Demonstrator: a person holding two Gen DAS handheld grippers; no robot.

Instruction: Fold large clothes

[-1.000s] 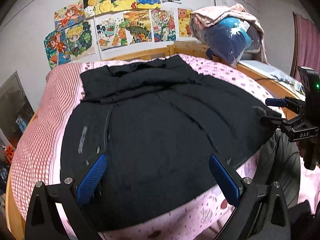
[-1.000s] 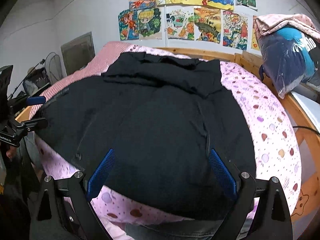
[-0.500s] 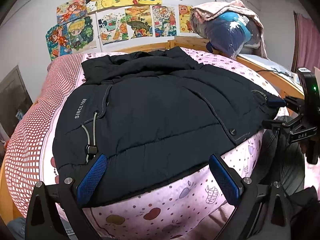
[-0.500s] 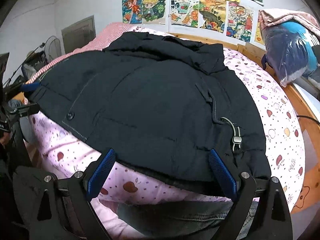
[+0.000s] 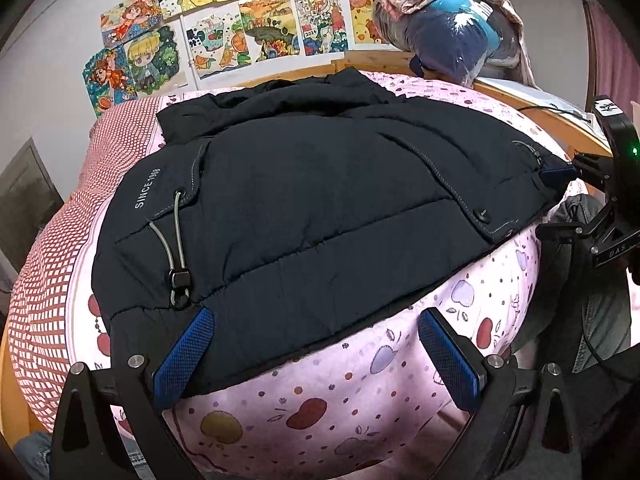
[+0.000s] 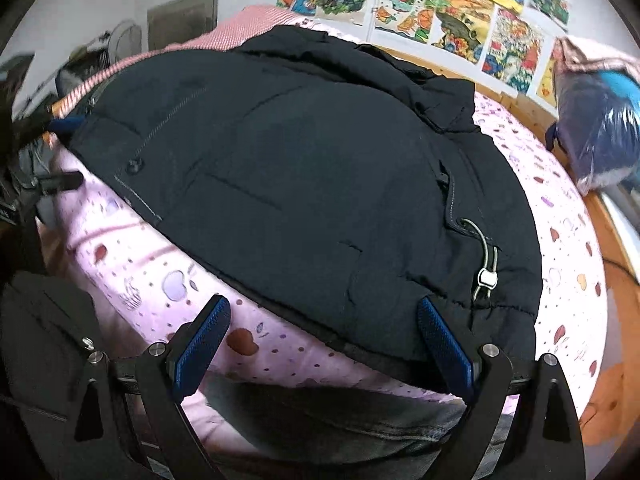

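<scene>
Black puffer jacket (image 5: 320, 216) spread flat across the pink fruit-print bedsheet (image 5: 320, 412), collar toward twelve o'clock by the wooden headboard (image 5: 280, 76), hem nearest the cameras. Left claw (image 5: 312, 360) gaping wide, empty, poised at the hem's corner beside the drawcord toggle (image 5: 180, 280) at nine o'clock. Right claw (image 6: 324, 348) likewise spread and empty, hovering at the opposite hem corner near its own toggle (image 6: 486, 278). Both held low and level, pointing toward the collar. Likely best handled by pinching each hem corner through every padded layer, clear of the cords, then lifting together evenly.
</scene>
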